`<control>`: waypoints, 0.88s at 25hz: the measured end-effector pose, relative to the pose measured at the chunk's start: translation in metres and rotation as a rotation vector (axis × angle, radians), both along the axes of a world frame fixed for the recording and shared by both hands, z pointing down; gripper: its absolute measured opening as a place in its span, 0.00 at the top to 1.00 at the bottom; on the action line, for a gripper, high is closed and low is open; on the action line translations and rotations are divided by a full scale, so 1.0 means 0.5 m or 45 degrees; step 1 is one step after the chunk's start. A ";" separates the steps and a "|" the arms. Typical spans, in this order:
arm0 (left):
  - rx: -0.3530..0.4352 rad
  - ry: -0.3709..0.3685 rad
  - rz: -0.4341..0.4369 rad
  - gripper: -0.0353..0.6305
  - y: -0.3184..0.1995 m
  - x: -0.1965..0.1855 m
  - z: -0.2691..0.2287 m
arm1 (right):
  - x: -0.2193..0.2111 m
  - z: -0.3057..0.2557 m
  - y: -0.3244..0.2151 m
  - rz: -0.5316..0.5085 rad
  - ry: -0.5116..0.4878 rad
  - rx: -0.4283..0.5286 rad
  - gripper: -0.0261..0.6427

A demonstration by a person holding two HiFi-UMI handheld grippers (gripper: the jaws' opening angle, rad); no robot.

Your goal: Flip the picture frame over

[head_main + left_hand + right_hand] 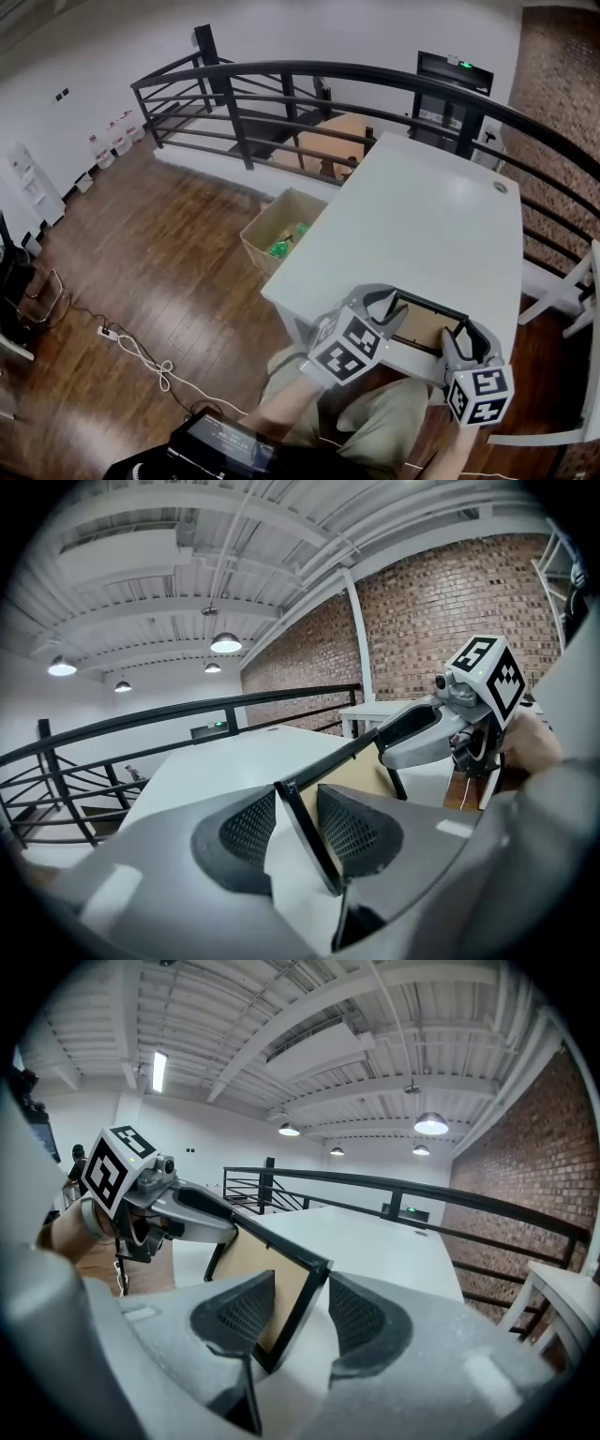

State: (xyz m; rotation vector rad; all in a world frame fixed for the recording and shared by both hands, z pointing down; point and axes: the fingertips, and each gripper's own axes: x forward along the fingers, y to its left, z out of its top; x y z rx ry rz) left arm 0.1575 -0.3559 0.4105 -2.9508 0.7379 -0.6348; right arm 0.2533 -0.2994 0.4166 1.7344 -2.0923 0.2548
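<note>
Left gripper (392, 305) and right gripper (459, 336) both angle down a bit at the counter's (412, 216) near edge. Their fingers (361, 832) sit loose around opposite ends of the tilted picture frame (427, 326), brown back showing, not squeezing.

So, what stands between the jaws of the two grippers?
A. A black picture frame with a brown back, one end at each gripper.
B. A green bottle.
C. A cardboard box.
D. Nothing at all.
A: in the head view the picture frame spans from the left gripper to the right gripper, and each gripper view shows its black edge between the jaws.
</note>
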 end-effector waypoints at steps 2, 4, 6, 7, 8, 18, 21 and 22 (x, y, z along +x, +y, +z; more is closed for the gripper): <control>-0.018 -0.004 0.008 0.73 -0.010 0.006 0.005 | 0.006 0.006 -0.010 0.002 -0.003 -0.011 0.72; -0.042 -0.006 0.015 0.73 -0.018 0.010 0.008 | 0.010 0.011 -0.018 0.004 -0.006 -0.022 0.72; -0.069 -0.002 0.018 0.73 -0.027 0.012 0.012 | 0.013 0.018 -0.026 0.005 -0.010 -0.034 0.72; -0.084 0.002 0.019 0.73 -0.032 0.013 0.015 | 0.015 0.023 -0.031 0.007 -0.012 -0.042 0.72; -0.098 0.004 0.020 0.73 -0.036 0.015 0.019 | 0.017 0.029 -0.036 0.008 -0.015 -0.052 0.72; -0.180 -0.002 0.022 0.73 -0.067 0.034 0.052 | 0.034 0.068 -0.062 -0.008 -0.146 -0.157 0.70; -0.201 -0.013 0.028 0.73 -0.072 0.038 0.064 | 0.037 0.079 -0.066 -0.011 -0.201 -0.196 0.70; -0.209 -0.017 0.029 0.73 -0.075 0.039 0.068 | 0.038 0.083 -0.068 -0.012 -0.218 -0.212 0.70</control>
